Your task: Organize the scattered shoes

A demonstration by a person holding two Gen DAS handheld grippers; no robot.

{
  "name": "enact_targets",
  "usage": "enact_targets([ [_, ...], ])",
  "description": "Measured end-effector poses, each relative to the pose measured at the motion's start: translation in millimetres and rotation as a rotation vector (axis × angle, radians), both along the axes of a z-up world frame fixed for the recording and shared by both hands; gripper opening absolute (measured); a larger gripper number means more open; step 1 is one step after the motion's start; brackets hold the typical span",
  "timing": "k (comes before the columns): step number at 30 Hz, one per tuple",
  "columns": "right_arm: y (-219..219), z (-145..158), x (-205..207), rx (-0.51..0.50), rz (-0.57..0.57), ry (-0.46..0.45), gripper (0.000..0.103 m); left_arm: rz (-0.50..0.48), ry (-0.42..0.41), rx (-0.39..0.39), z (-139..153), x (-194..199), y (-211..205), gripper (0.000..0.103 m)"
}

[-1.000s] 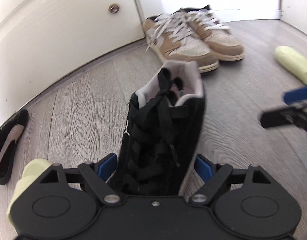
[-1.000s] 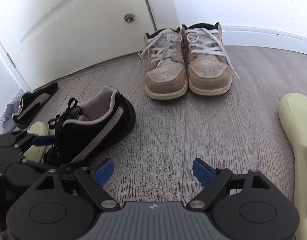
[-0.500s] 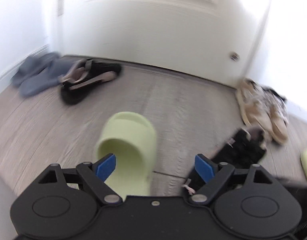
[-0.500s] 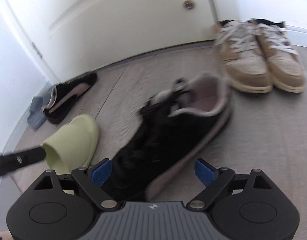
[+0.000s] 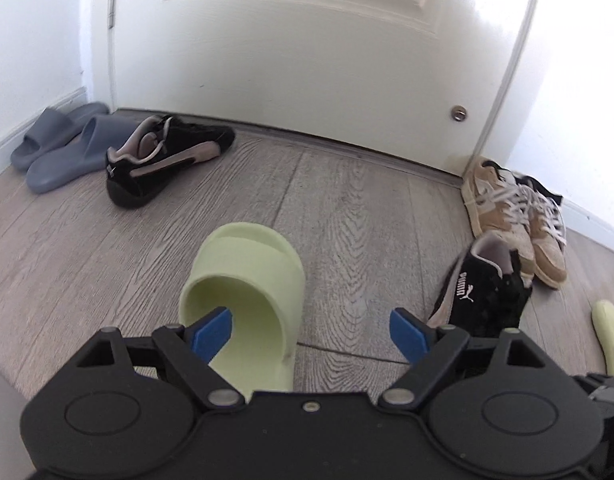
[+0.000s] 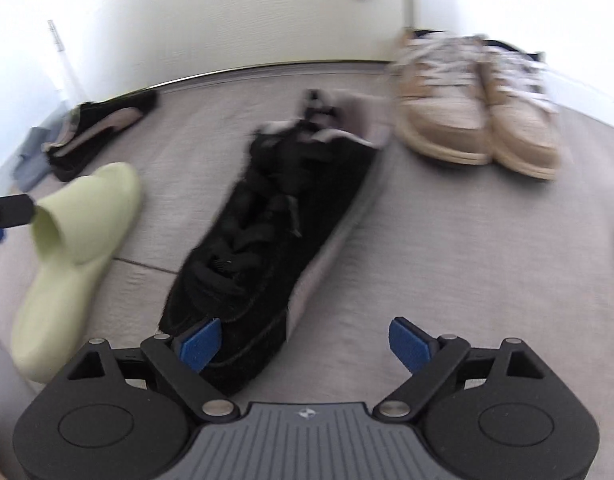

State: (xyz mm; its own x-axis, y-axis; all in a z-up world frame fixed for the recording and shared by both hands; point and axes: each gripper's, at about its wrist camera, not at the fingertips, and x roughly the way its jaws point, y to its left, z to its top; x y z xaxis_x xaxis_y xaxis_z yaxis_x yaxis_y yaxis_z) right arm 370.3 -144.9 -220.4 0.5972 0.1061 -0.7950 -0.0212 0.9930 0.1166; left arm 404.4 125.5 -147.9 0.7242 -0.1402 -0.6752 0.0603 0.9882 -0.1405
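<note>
Two black sneakers point(image 5: 481, 290) point(image 5: 167, 158), two tan sneakers point(image 5: 515, 220), two grey slides point(image 5: 63, 146), two green slides point(image 5: 243, 296) point(image 5: 611, 330) lie on the floor point(image 5: 347, 208). Both grippers, left point(image 5: 311, 330) and right point(image 6: 307, 340), are wide open, holding nothing.

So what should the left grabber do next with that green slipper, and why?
Probably ease forward and close on the green slipper. The left gripper is open, one finger already poking into the slipper's opening, nothing held. Its match lies far right by the black sneaker, so it likely needs carrying over there.
</note>
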Motion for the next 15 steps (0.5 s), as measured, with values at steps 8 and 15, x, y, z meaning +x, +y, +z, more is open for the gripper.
enact_targets([
  [8, 8, 2, -9, 0.005, 0.026, -0.073, 0.092, -0.008, 0.039, -0.032, -9, 5, -2, 0.087],
  [15, 29, -9, 9, -0.007, 0.105, -0.092, 0.085, 0.011, 0.047, -0.04, -8, 5, 2, 0.087],
])
